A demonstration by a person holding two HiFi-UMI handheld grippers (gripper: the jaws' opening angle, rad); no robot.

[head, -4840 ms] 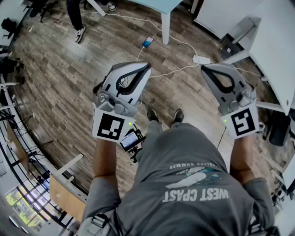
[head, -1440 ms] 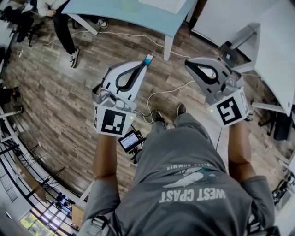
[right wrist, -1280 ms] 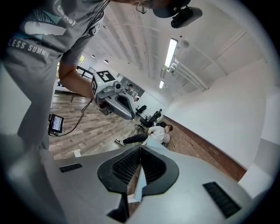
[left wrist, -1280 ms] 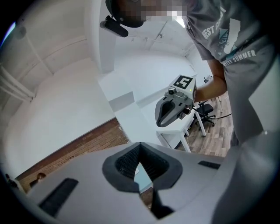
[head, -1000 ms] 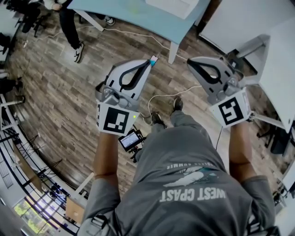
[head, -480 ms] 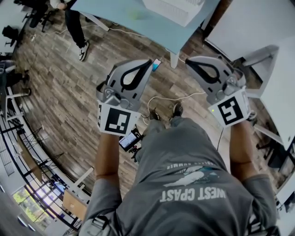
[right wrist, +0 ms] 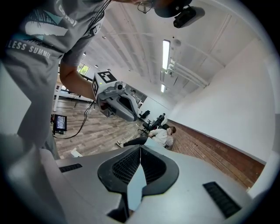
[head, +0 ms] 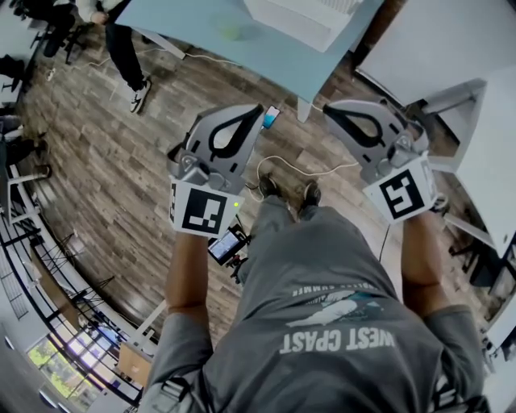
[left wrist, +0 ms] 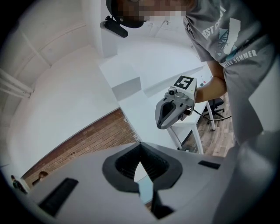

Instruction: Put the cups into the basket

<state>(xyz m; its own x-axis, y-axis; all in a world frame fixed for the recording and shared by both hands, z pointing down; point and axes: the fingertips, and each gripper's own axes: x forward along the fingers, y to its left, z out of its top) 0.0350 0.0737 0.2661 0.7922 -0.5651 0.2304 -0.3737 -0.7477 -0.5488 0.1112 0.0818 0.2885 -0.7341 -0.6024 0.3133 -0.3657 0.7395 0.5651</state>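
- Head view: what looks like a pale green cup sits on the blue table near a white basket, well apart from both grippers.
- Left gripper and right gripper have jaws pressed together on nothing. They are held out level, probably just being carried toward the table.
- Shirt reads "WEST" and "SUMMER".

In the head view, the top edge cuts the pale blue tabletop, so I see only a part of it. The white box-like container on it is cut too, and the small greenish object near it is too blurred to name. Of the standing person only the dark legs appear. The left gripper covers a corner of the small blue-screened phone.
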